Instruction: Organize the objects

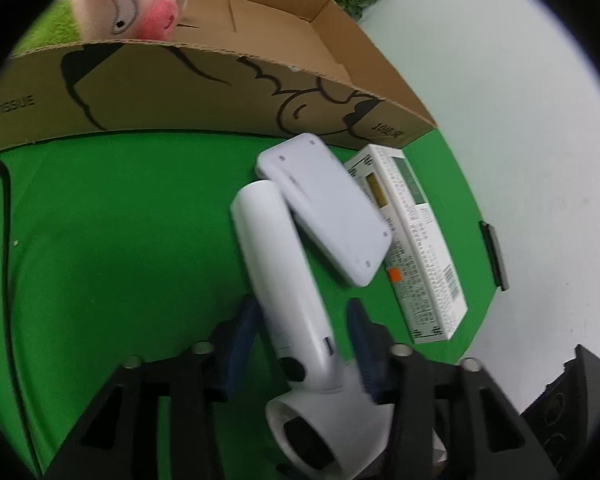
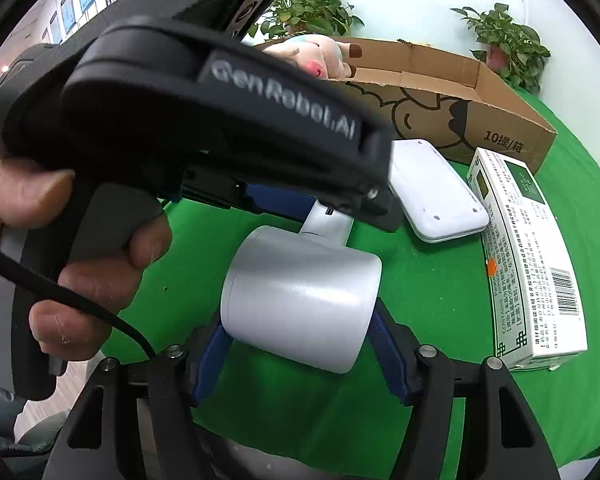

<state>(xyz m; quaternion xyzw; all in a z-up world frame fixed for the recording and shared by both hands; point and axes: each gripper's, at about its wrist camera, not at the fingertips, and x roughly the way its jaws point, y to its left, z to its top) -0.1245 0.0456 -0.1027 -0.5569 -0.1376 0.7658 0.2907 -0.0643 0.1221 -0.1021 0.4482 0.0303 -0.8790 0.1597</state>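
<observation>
Item: white hair dryer (image 2: 300,296), lying on the green desk (image 1: 120,240), seized at both ends.

Left claw (image 1: 300,340): narrowed around the handle, blue pads flanking it closely; actual contact cannot be told through the blur.

Right claw (image 2: 300,344): at mid width, pads against both sides of the barrel. A two-point hold would likely keep the long body level for a lift into the cardboard box (image 2: 480,120).

Obstructions, further right: white flat device (image 1: 324,208) resting partly over the handle's tip, likely to shift; printed carton (image 1: 416,248) just beside it. Plush toy (image 1: 140,4) already in the box.
</observation>
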